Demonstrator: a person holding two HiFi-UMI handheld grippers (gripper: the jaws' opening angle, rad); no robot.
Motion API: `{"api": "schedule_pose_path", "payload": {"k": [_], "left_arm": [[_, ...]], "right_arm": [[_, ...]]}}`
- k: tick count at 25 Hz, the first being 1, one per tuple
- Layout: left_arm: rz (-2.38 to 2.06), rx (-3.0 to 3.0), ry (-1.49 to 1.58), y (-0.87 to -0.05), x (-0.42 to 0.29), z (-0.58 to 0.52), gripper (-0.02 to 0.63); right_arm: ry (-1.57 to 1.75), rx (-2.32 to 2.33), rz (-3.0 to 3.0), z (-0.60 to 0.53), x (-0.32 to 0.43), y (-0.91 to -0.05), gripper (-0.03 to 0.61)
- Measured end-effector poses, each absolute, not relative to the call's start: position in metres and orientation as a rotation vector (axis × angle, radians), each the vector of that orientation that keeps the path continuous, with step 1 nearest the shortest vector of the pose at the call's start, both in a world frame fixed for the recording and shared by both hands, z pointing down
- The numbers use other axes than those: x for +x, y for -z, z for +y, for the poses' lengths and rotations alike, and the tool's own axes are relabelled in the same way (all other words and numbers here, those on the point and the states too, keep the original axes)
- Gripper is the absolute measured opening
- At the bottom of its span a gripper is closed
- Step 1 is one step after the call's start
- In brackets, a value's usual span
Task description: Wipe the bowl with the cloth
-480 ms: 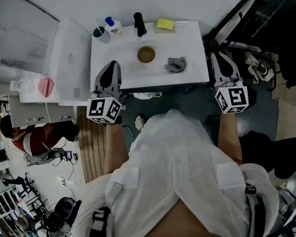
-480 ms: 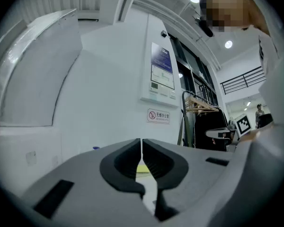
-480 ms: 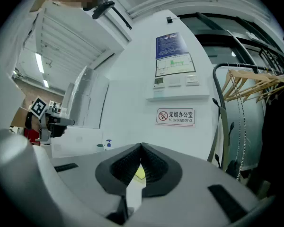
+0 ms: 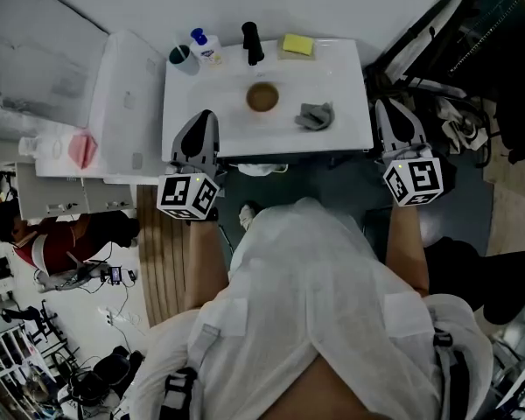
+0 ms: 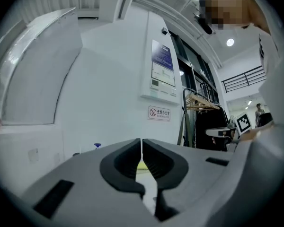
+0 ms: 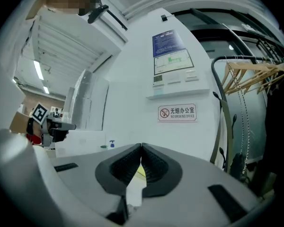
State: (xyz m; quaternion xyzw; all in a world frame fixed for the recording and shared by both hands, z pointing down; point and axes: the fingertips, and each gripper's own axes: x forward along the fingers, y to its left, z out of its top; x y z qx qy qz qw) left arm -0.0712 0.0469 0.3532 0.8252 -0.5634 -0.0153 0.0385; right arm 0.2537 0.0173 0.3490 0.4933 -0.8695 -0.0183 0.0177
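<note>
Left gripper (image 4: 202, 122) and right gripper (image 4: 391, 112), two in all, I read as clenched and empty, held level at the near edge of the table (image 4: 350, 77). One bowl (image 4: 262, 97) sits mid-table, one cloth (image 4: 315, 115) near it, apart.

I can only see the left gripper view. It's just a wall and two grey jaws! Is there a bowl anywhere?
Observer: Yes. The head view shows a brown bowl standing on a white table.
Operator: Where's the cloth?
Observer: The grey cloth lies crumpled on the table to the bowl's right, not touching it.
Operator: Is the other gripper holding something?
Observer: No. The right gripper has its jaws shut with nothing between them.
</note>
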Motion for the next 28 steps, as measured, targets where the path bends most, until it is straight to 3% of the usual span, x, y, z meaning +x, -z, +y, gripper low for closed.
{"api": "schedule_pose_path", "payload": {"k": [28], "left_arm": [[-1.483, 2.575, -0.222, -0.437, -0.11, -0.093, 0.018]], "right_arm": [[-0.142, 1.26, -2.521, -0.103, 0.161, -0.447, 0.036]]}}
